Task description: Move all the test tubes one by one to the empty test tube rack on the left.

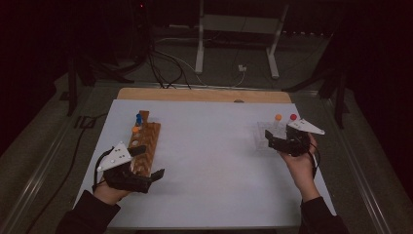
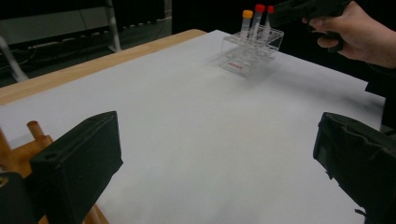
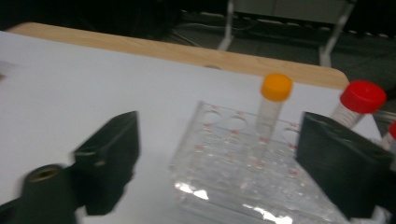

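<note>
A clear plastic tube rack (image 1: 263,136) stands at the right of the white sheet. It holds an orange-capped tube (image 1: 278,117) and a red-capped tube (image 1: 293,117). My right gripper (image 1: 271,139) hovers at the rack's near side, open. In the right gripper view the rack (image 3: 233,177) and the orange-capped tube (image 3: 274,105) lie between the spread jaws without touching them, and a red-capped tube (image 3: 358,102) rises behind the right jaw. My left gripper (image 1: 147,162) is open and empty beside a wooden rack (image 1: 146,139) that holds a blue-capped tube (image 1: 139,118) and an orange-capped tube (image 1: 135,129).
The white sheet (image 1: 209,161) covers a wooden table whose far edge (image 1: 204,94) shows. Beyond it are the floor, cables and a metal stand (image 1: 199,44). In the left gripper view the clear rack (image 2: 250,51) and the other hand (image 2: 355,28) are far across.
</note>
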Demonstrator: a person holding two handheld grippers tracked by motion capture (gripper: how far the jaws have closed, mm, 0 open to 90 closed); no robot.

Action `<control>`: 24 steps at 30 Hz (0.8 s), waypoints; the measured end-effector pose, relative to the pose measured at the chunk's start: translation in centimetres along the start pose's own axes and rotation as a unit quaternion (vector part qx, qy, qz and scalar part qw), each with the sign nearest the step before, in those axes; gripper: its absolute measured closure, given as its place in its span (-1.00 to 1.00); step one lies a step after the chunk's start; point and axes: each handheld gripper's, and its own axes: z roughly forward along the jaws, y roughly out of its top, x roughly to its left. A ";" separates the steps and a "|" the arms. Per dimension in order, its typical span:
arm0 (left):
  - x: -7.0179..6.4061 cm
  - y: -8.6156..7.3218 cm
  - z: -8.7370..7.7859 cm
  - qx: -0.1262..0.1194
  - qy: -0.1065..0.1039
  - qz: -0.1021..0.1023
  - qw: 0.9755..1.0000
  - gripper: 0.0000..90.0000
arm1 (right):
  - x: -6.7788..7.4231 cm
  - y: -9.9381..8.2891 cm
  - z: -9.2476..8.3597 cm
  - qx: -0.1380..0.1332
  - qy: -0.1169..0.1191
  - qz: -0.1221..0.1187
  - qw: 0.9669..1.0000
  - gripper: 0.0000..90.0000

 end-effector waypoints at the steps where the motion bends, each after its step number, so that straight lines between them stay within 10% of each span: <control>1: 0.0 0.0 0.0 0.000 0.003 0.000 1.000 -0.96 | -0.1 -0.1 0.3 0.005 -0.002 0.002 1.000 -0.61; 24: -0.1 -0.3 0.6 0.014 -0.008 0.001 1.000 -0.96 | -1.8 0.7 5.5 0.065 -0.077 0.036 0.994 0.26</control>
